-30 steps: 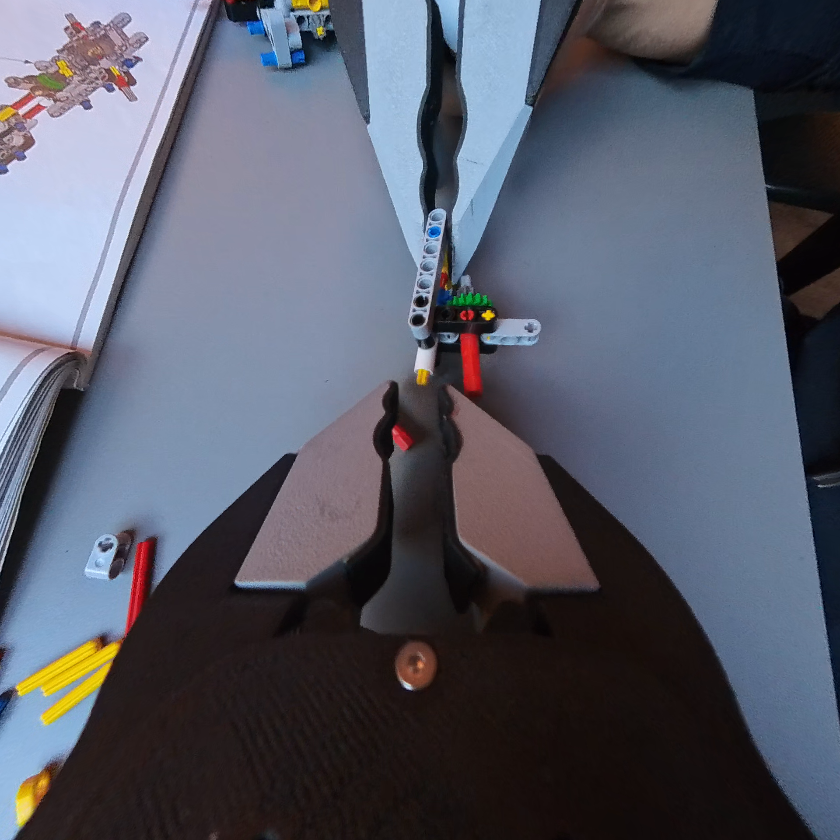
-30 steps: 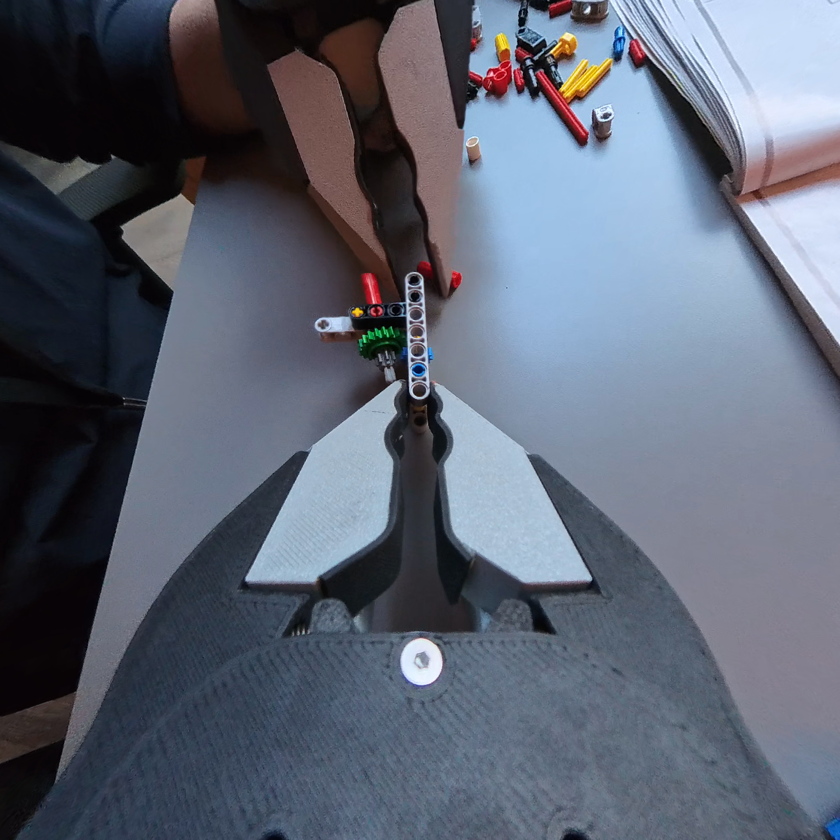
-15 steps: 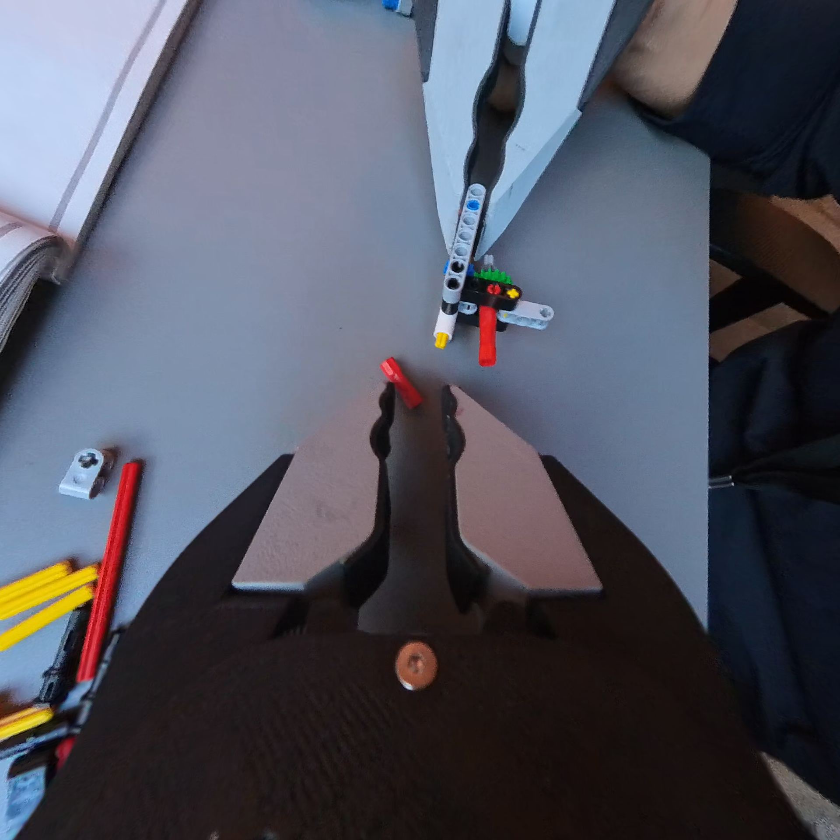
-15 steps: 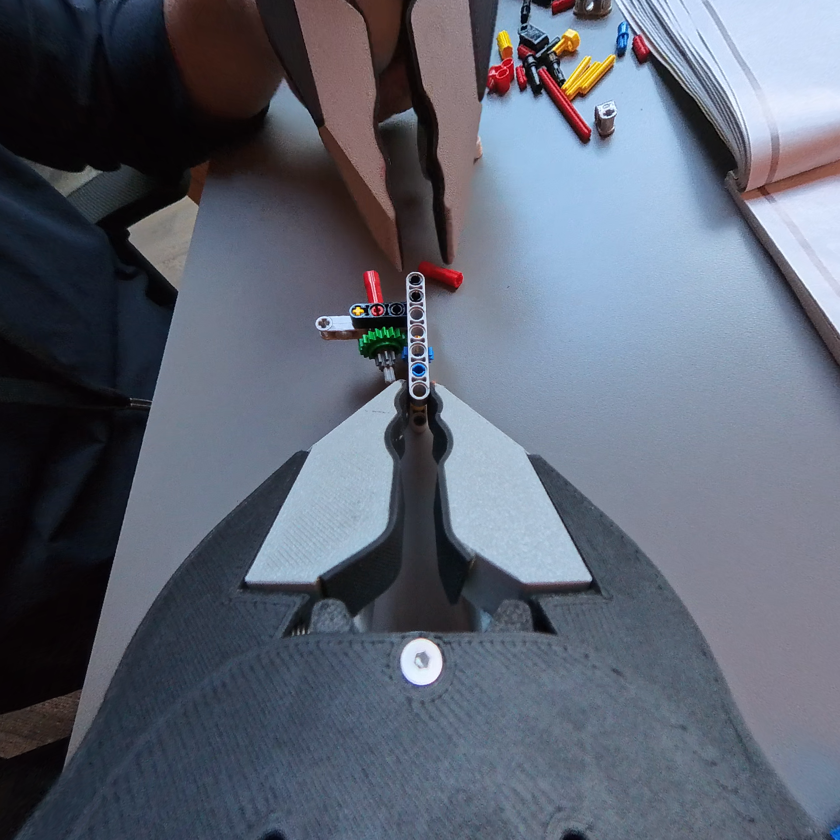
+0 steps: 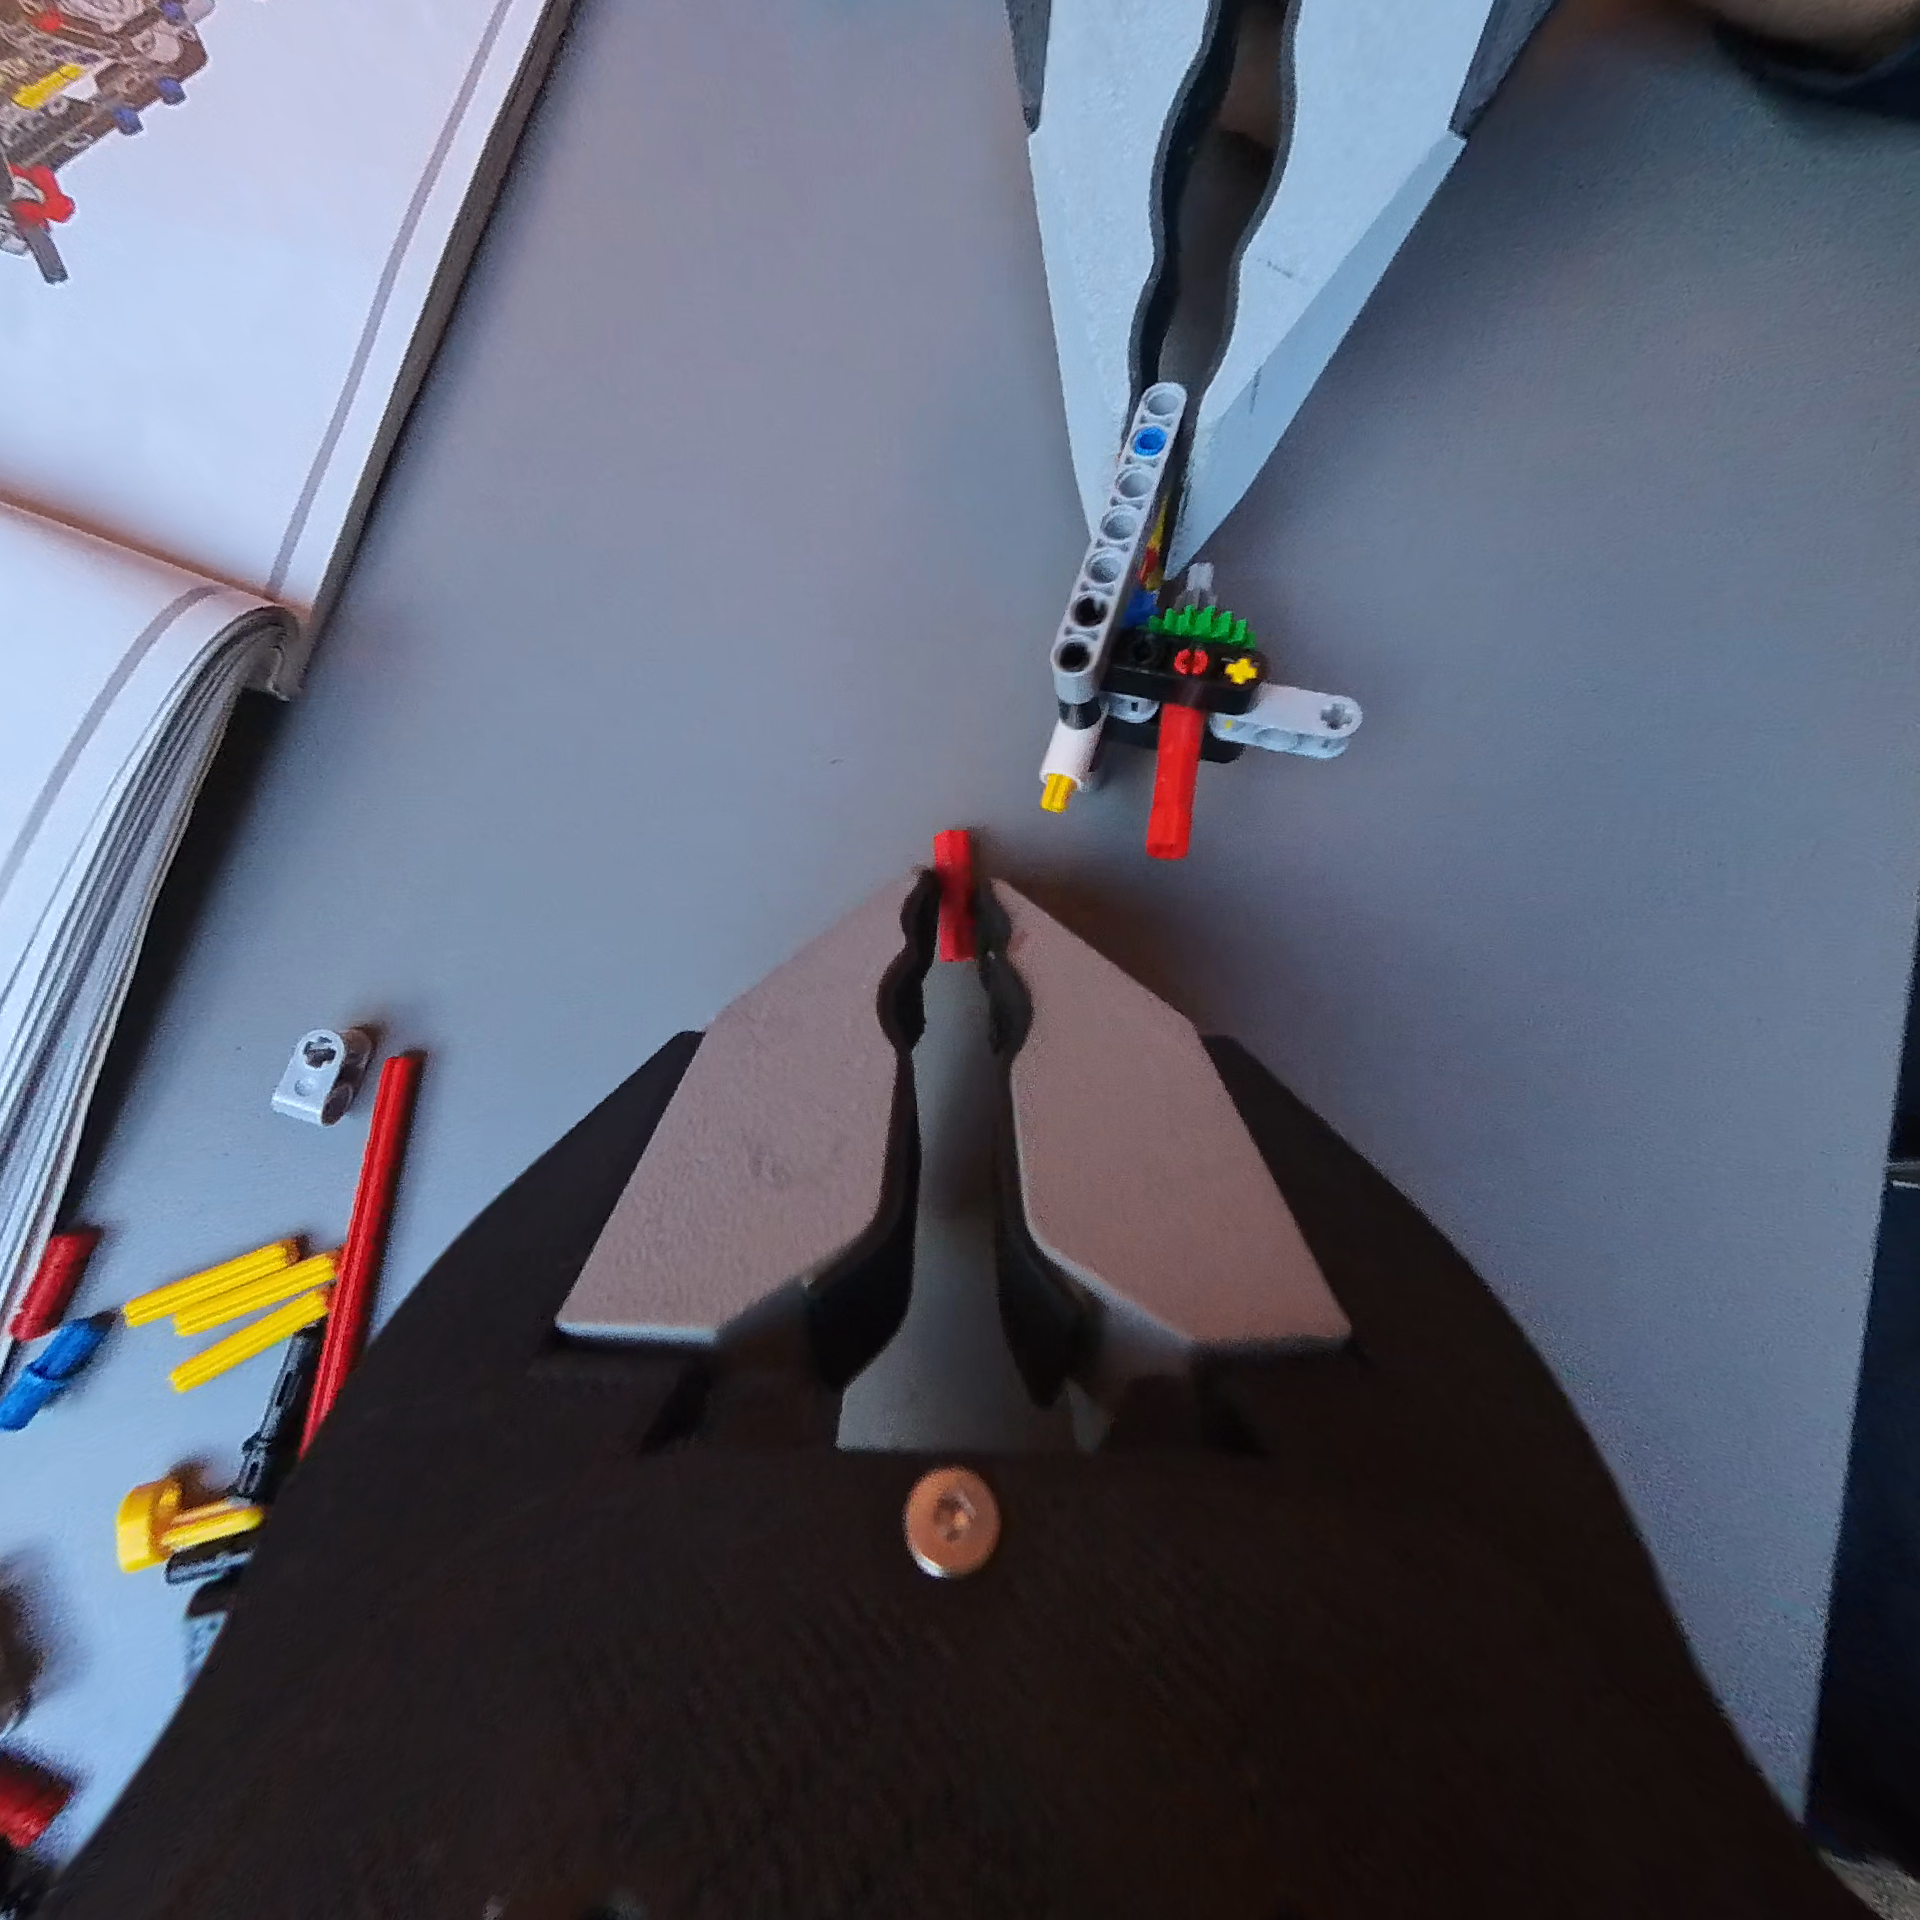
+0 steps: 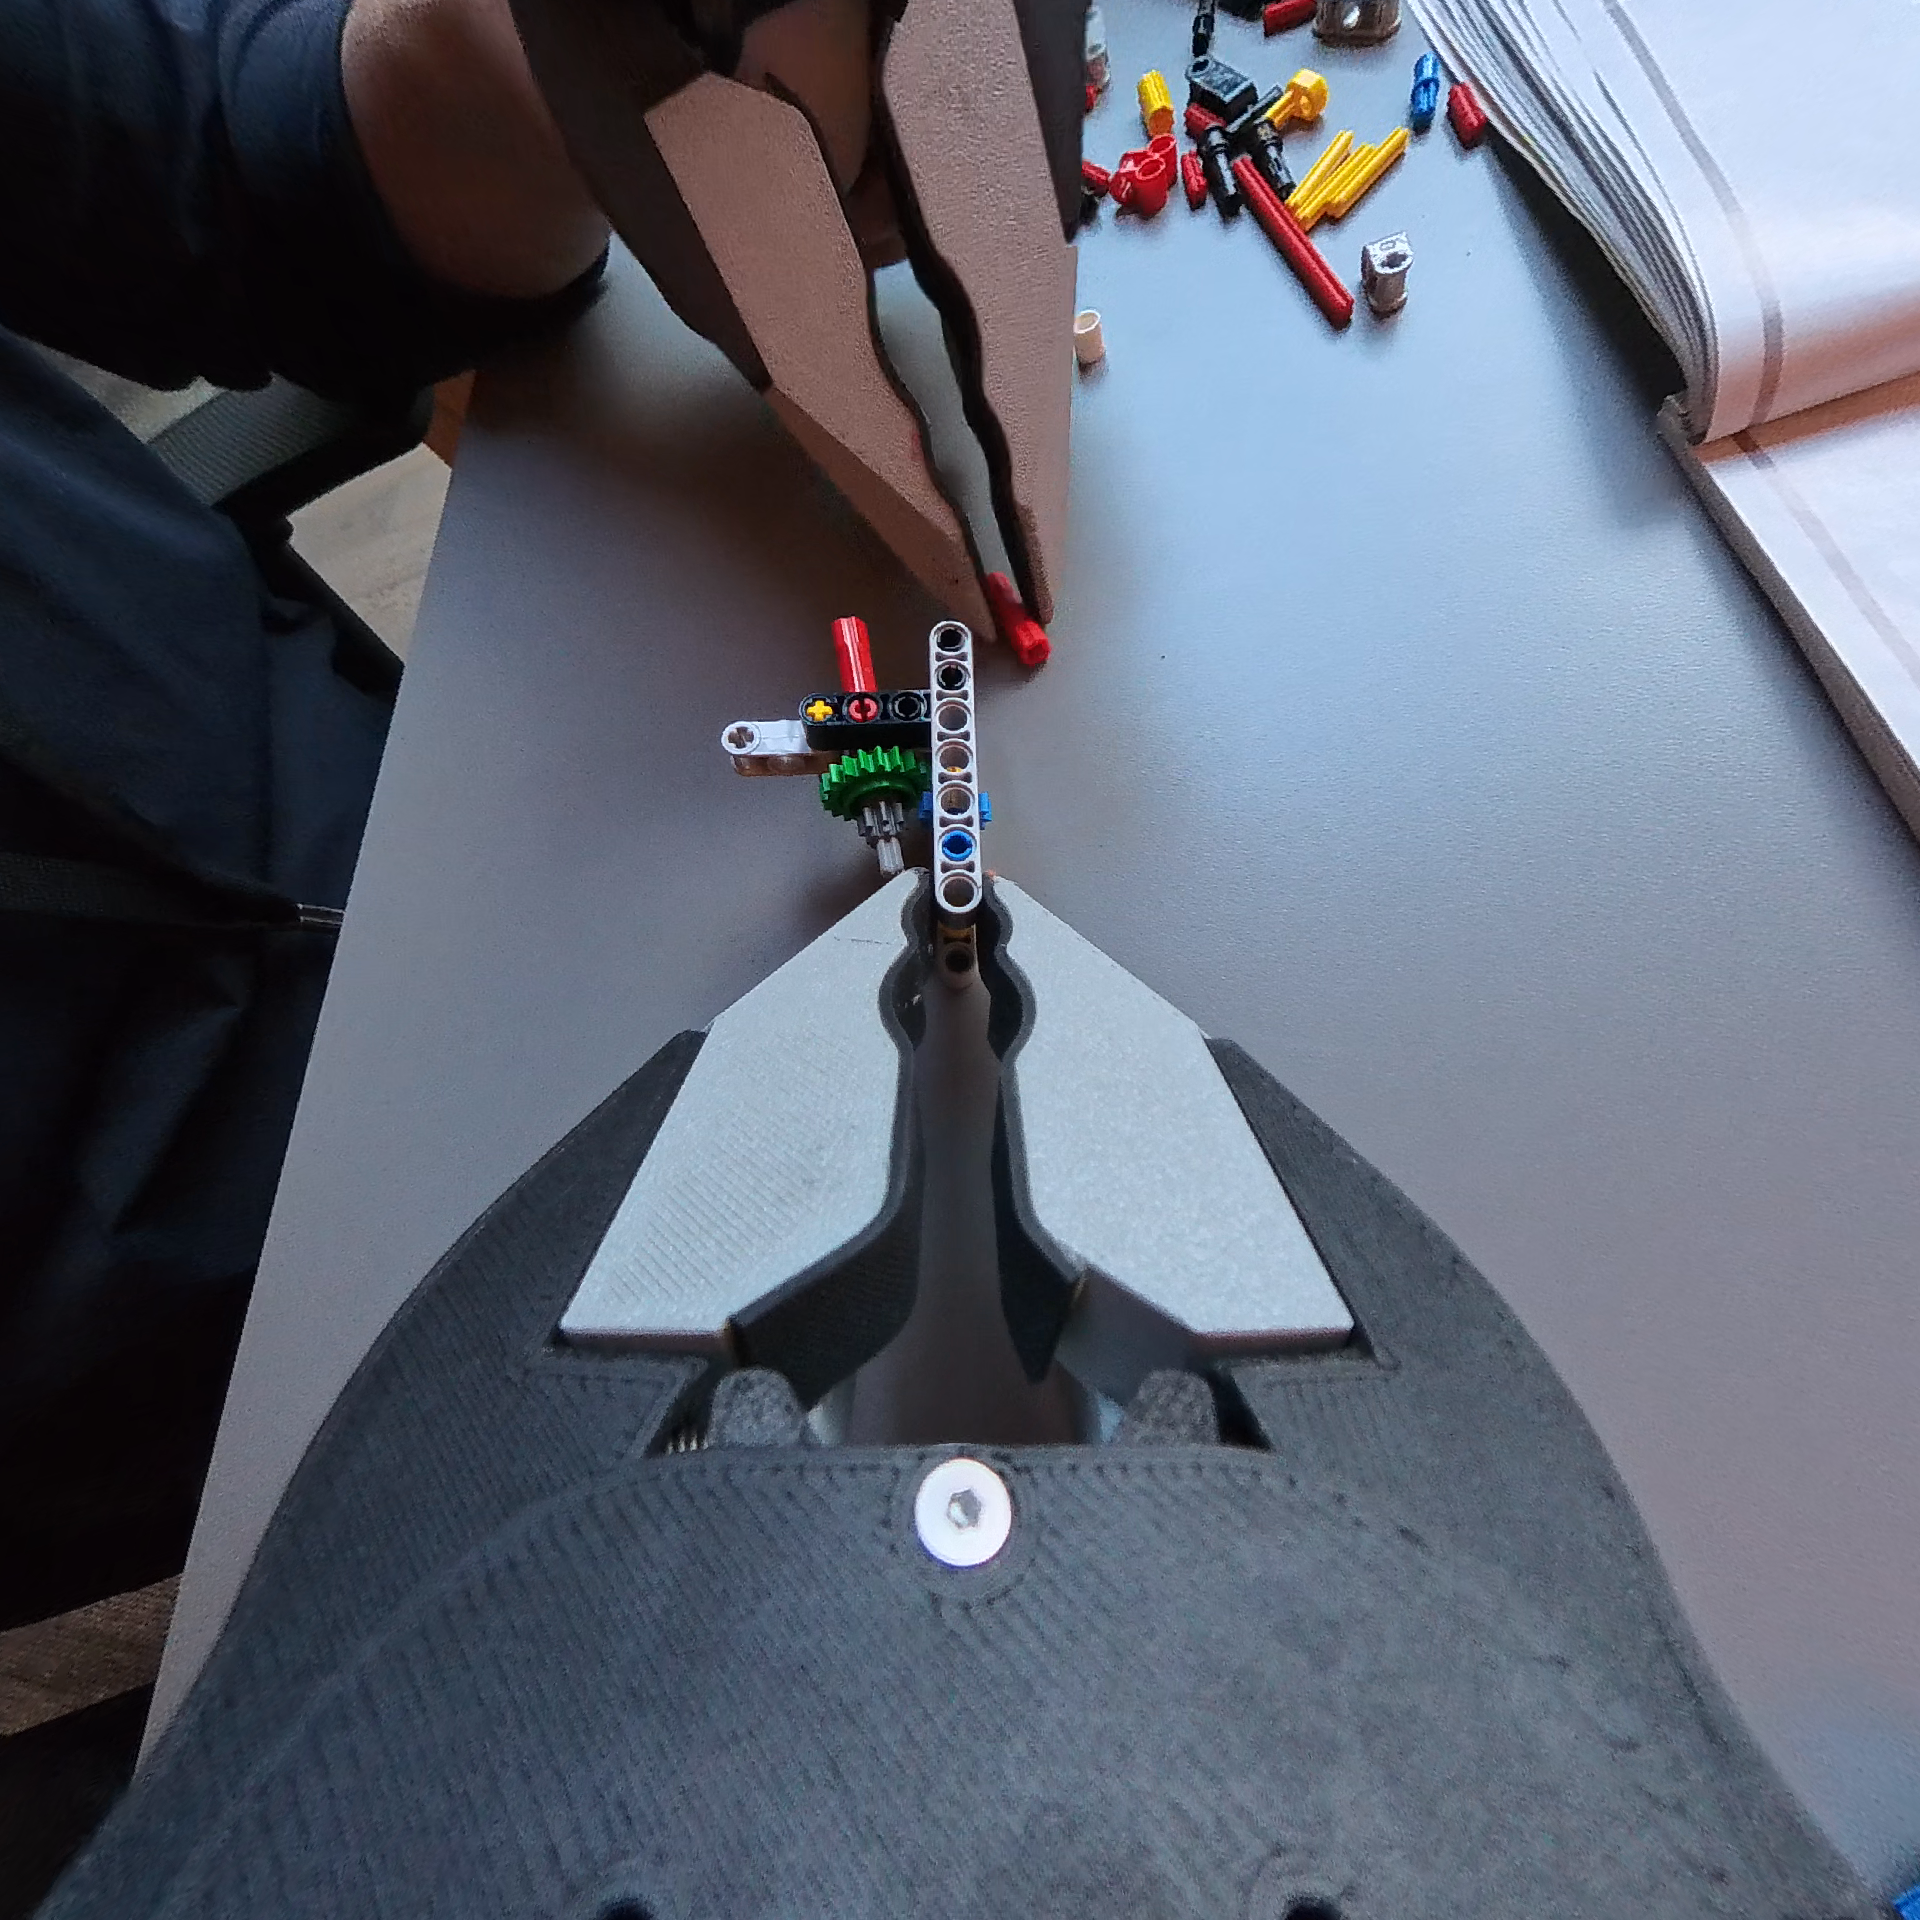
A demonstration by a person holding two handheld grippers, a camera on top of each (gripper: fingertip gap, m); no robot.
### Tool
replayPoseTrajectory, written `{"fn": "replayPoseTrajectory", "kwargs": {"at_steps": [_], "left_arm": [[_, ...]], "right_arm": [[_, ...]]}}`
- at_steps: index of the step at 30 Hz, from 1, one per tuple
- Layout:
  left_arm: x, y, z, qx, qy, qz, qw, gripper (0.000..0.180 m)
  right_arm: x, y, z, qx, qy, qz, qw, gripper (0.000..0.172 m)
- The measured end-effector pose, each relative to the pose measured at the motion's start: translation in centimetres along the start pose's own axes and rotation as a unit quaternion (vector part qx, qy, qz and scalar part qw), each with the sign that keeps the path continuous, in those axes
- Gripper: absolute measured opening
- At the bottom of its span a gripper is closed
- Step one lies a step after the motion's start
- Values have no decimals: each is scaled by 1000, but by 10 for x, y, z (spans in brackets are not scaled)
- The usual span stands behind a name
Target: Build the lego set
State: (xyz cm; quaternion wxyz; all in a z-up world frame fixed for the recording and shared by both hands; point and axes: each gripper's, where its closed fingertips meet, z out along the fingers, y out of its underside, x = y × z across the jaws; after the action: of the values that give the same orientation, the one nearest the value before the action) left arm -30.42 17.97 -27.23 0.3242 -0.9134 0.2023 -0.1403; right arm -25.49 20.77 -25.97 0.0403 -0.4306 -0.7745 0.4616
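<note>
Grey matte table (image 6: 1455,727), soft daylight sheen across its top. Past its edge: wood-tone floor (image 6: 353,540) and part of a dark chair (image 6: 249,447). Walls, windows not visible.

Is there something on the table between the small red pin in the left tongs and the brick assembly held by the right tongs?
Nothing visible: only bare table separates the red pin in the left tongs from the assembly in the right tongs.
</note>
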Motion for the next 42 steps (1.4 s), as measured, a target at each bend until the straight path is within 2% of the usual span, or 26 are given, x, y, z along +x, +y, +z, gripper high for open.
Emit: {"fn": "replayPoseTrajectory", "kwargs": {"at_steps": [5, 12, 16, 19, 30, 42], "left_arm": [[4, 0, 1, -3, 3, 26, 1000, 2], [3, -1, -1, 1, -58, 166, 984, 3], [10, -9, -7, 44, -60, 205, 976, 2], [8, -5, -9, 55, -71, 233, 968, 2], [11, -2, -9, 49, -95, 280, 954, 2], [16, -8, -10, 53, -89, 267, 958, 2]], "right_arm": [[0, 0, 0, 0, 0, 0, 1000, 4], [-1, 0, 0, 0, -1, -1, 1000, 4], [-1, 1, 0, 0, 1, -3, 1000, 4], [-2, 1, 0, 0, 3, -5, 1000, 4], [-3, 1, 0, -1, -1, -5, 1000, 4], [-4, 1, 1, -2, -1, -7, 1000, 4]]}}
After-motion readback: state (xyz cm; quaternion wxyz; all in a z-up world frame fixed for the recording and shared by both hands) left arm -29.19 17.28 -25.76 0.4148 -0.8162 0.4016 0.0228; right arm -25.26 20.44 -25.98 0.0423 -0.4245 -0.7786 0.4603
